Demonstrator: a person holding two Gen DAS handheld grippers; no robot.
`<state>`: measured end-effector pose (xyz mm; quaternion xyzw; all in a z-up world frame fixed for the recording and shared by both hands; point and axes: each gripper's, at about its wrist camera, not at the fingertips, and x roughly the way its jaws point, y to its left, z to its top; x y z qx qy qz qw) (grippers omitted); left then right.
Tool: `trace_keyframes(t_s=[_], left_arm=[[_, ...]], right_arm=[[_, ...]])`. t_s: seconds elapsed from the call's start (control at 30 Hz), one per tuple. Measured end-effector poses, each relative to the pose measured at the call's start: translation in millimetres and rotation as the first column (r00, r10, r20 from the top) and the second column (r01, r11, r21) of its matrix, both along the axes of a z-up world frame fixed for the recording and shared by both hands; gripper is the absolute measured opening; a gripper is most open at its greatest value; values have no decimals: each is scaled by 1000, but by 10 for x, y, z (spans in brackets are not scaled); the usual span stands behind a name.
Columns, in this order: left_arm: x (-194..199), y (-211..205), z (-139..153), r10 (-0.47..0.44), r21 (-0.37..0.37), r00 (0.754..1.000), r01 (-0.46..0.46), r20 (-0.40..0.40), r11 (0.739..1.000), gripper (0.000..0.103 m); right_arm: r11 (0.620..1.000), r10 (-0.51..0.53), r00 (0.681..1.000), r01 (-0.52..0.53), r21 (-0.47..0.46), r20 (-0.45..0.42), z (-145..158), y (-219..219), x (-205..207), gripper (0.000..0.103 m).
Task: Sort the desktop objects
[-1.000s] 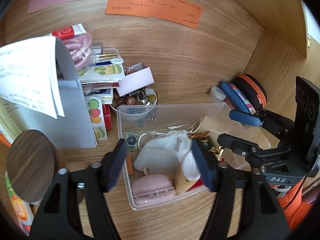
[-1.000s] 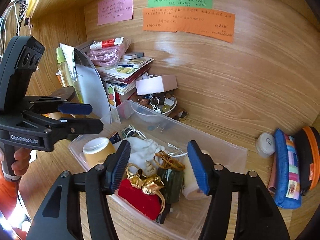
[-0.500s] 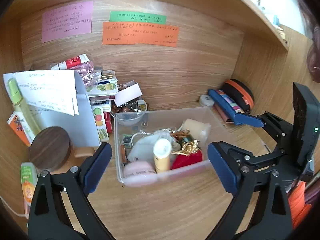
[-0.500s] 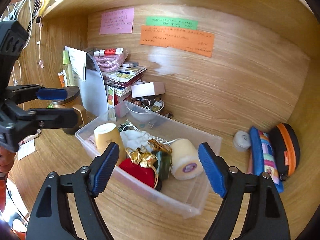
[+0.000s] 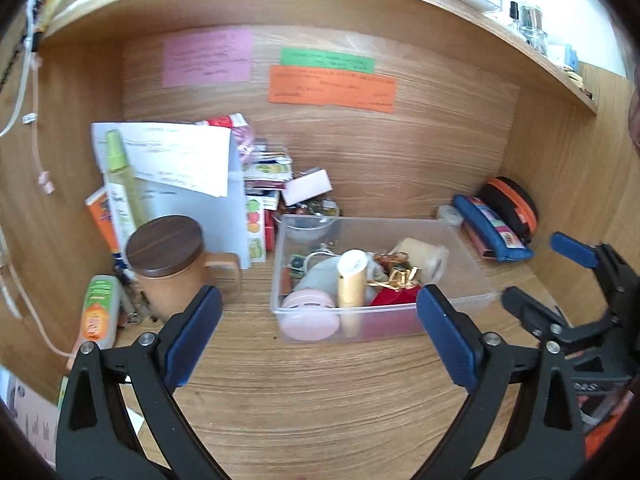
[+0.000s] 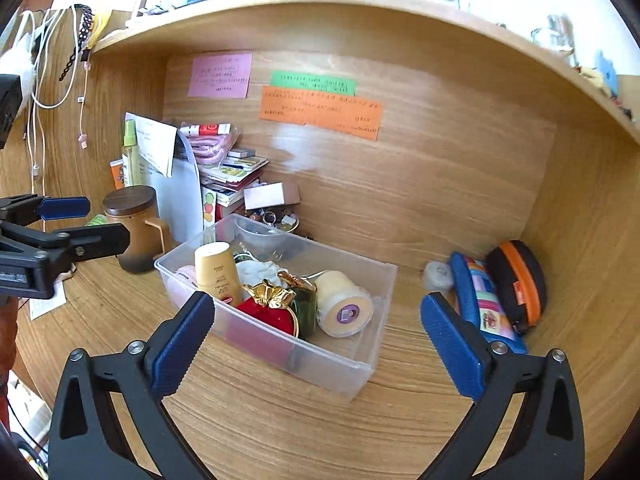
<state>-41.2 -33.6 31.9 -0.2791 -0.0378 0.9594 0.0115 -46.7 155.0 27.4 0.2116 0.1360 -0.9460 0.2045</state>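
My left wrist camera looks forward and somewhat down along my two fingers (image 5: 192,336) at the bottom of the frame, with the clear bin (image 5: 460,304) at centre, fairly near. My right wrist camera faces the same desk nook from further right, the bin (image 6: 372,360) at lower centre. Both views share the bin, the coloured notes (image 5: 332,88) on the back panel and the lidded mug (image 5: 168,264).

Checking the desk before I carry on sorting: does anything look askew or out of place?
Yes. The cream roll lies on its side inside the clear bin, and the bin sits skewed to the desk edge. The sheet of paper flops over its stand. Nothing looks spilled or broken.
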Motion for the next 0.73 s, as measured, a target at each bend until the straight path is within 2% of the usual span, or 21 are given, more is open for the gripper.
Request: trace_keyframes(t_s=[0.2, 0.3, 0.47, 0.73], left_arm=[[145, 55, -57, 62, -17, 997, -63, -52, 998, 100], [170, 110, -88, 16, -7, 999, -16, -48, 1000, 101], [159, 244, -164, 15, -46, 999, -17, -41, 999, 101], [128, 317, -244, -2, -39, 999, 0, -33, 999, 101]], right_arm=[[998, -29, 999, 28, -52, -19, -33, 67, 193, 103], [997, -49, 999, 47, -56, -25, -61, 93, 261, 103], [996, -66, 998, 65, -68, -14, -92, 151, 291, 103], [993, -83, 996, 85, -77, 31, -173, 218, 205, 103]])
